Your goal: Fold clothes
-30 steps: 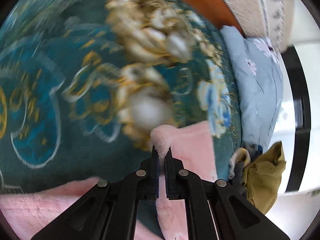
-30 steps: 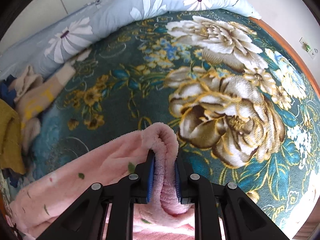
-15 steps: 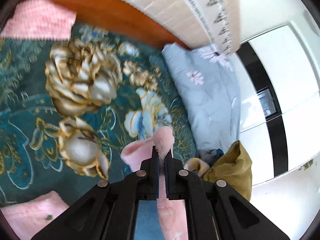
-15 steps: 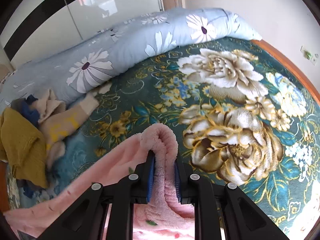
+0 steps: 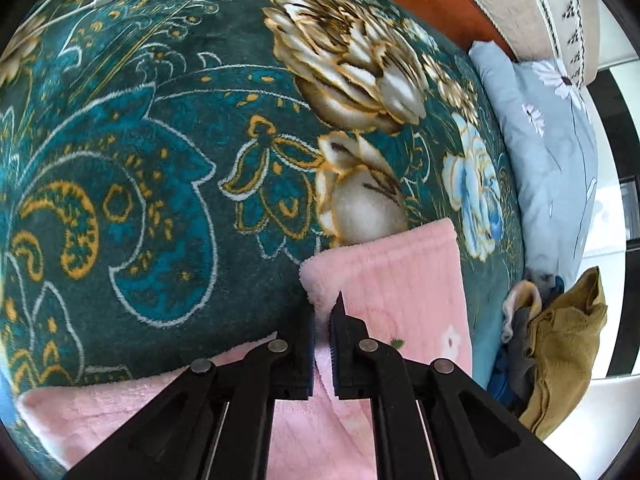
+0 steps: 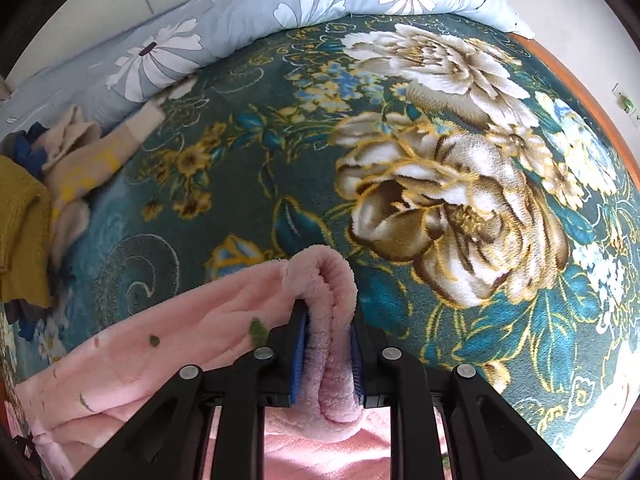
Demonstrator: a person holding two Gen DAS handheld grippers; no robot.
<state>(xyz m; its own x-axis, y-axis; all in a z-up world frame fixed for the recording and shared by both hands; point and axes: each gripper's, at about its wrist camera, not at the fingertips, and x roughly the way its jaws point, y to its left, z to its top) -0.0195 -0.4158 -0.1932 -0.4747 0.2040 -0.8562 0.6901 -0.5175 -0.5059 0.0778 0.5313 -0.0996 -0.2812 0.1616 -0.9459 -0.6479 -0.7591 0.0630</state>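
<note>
Left wrist view: the left gripper (image 5: 322, 320), jaws narrow, pinches the near-left edge of the pink fleece garment (image 5: 392, 280) lying on the bed (image 5: 160, 160). The right gripper (image 6: 326, 336) clamps a bunched fold, cloth trailing left and near.

Left claw (image 5: 322, 320) and right claw (image 6: 326, 334): matte black angular linkage arms, silver round screws at pivots, blue ribbed pads inside the fingers.
</note>
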